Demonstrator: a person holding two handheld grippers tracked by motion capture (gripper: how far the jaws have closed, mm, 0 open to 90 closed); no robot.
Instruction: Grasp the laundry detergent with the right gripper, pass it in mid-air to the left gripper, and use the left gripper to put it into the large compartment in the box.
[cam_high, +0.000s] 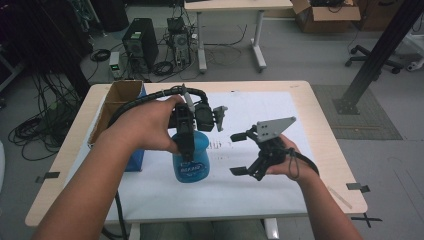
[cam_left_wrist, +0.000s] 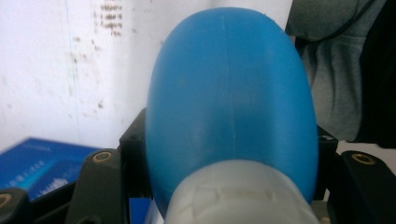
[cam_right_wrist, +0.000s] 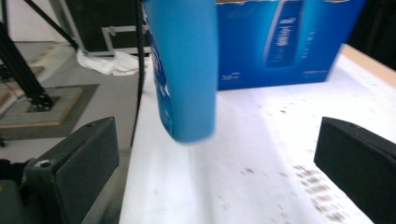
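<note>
A blue plastic bottle with white lettering stands roughly upright over the white sheet. My left gripper comes down from above and is shut on its upper part. In the left gripper view the bottle sits between both black jaws, with its whitish neck nearest the camera. My right gripper is to the right of the bottle, open and holding nothing. In the right gripper view the bottle hangs ahead of the wide-apart jaws of the right gripper. Whether its base touches the sheet I cannot tell.
An open cardboard box with blue printed sides stands at the table's left, just behind the left forearm; its blue side is behind the bottle. The wooden table has bare sheet at the right and front. Cables and computers lie on the floor beyond.
</note>
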